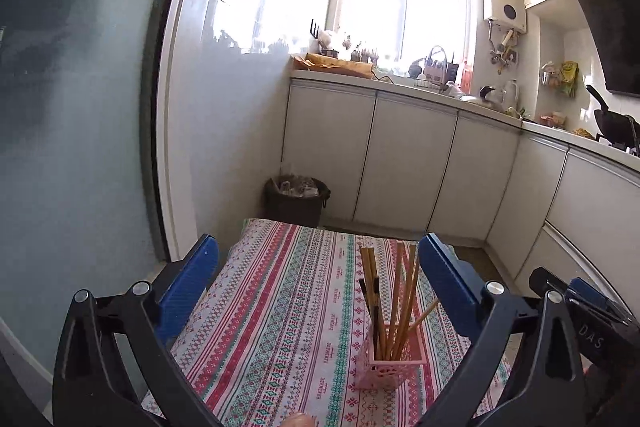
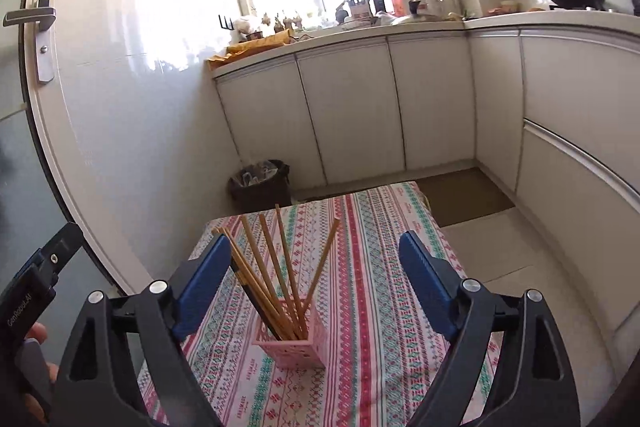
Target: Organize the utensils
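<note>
Chopsticks upright in pink holder; patterned tablecloth beneath

Lower ends of chopsticks hidden inside pink holder, countertop clutter too small to identify, bin contents unclear

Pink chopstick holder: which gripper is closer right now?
Right, narrowly. The right gripper is open, its left finger beside the chopsticks. The left gripper is open, with the pink holder near its right finger.

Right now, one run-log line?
left tool: open, empty | right tool: open, empty | chopsticks: in pink holder | holder: upright on tablecloth
</note>
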{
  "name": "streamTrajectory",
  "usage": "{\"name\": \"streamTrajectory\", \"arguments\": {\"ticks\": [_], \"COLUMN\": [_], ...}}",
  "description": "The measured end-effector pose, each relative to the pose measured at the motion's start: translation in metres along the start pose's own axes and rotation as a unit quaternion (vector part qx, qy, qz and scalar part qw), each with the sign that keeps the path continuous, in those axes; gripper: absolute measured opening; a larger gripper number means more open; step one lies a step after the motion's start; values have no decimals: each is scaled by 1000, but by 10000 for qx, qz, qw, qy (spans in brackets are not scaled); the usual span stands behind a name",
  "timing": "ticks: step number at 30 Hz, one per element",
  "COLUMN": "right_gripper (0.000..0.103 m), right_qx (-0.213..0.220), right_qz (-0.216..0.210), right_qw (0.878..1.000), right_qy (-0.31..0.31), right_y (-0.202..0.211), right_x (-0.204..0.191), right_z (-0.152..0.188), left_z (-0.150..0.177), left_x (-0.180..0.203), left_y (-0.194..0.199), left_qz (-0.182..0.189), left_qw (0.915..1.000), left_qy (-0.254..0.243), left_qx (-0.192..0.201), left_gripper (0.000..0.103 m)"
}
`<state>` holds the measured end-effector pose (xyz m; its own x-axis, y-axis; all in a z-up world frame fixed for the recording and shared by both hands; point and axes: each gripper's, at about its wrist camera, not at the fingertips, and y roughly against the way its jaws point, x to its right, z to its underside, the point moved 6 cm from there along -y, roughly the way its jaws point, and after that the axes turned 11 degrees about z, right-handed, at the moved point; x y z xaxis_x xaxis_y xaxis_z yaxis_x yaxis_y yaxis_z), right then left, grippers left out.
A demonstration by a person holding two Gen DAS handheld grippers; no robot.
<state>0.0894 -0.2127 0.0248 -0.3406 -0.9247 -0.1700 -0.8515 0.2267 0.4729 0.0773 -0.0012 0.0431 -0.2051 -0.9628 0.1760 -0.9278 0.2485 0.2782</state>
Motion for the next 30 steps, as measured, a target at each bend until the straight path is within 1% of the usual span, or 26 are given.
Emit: {"name": "streamTrajectory", "arguments": {"ticks": [6, 8, 10, 13, 23, 30], "right_gripper": [96, 96, 96, 96, 96, 96], "right_qx": [-13, 54, 112, 88, 293, 270], "right_qz": [426, 563, 671, 705, 1072, 1086], "right_qw": [9991, 9984, 9977, 9974, 9938, 9937], "right_qy": [-31, -46, -74, -86, -13, 3], "right_y": [15, 19, 20, 20, 33, 34], "right_x": [22, 27, 31, 33, 36, 35], "right_z": [25, 30, 32, 37, 38, 40], "left_z": [21, 27, 33, 38, 47, 46], "left_x": [17, 23, 28, 34, 32, 34], "left_y": [18, 21, 24, 26, 26, 27], "left_qz": [-218, -221, -310, -300, -304, -283], "left_qw": [9994, 9990, 9981, 9976, 9969, 9972], "left_qy": [-234, -359, -506, -610, -661, -611], "left_qx": [-97, -136, -134, -141, -298, -331], "left_gripper": [96, 96, 96, 96, 96, 96]}}
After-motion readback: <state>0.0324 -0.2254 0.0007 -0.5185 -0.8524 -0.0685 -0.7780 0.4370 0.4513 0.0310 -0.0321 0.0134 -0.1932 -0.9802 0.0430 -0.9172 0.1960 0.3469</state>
